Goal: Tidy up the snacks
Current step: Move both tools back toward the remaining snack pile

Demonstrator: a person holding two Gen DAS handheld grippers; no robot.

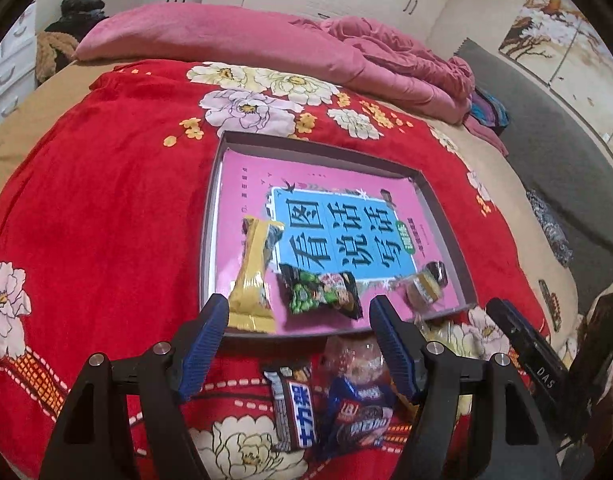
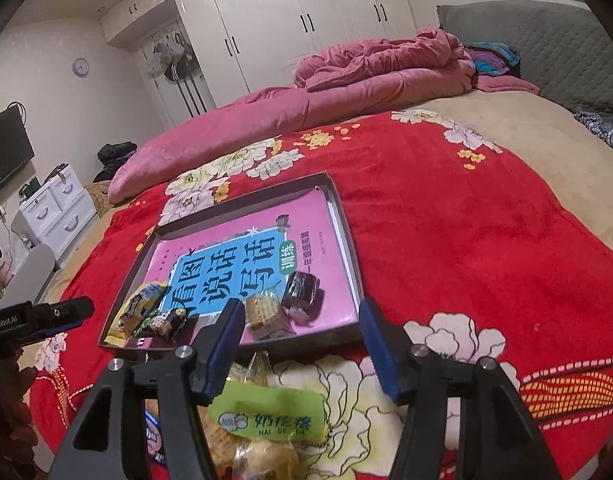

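A shallow grey tray (image 1: 216, 200) (image 2: 348, 240) lined with a pink book lies on the red flowered blanket. Along its near edge rest a gold snack bar (image 1: 253, 276), a black-and-green pea packet (image 1: 320, 294) (image 2: 162, 322), a small tan candy (image 1: 422, 290) (image 2: 262, 308) and a dark wrapped sweet (image 2: 302, 290). My left gripper (image 1: 300, 316) hangs open over the tray's near rim, nothing between its fingers. My right gripper (image 2: 302, 320) is open too, above the tray's near right corner. Loose snacks lie nearer on the blanket: a brown-and-white bar (image 1: 292, 412), a blue cookie pack (image 1: 360, 416), a green milk-snack bag (image 2: 270, 416).
A pink quilt (image 2: 306, 108) is piled along the far side of the bed, with a grey headboard (image 2: 546, 52) to the right. White wardrobes (image 2: 290, 20) and a white drawer unit (image 2: 54, 212) stand beyond. Each gripper shows at the edge of the other's view.
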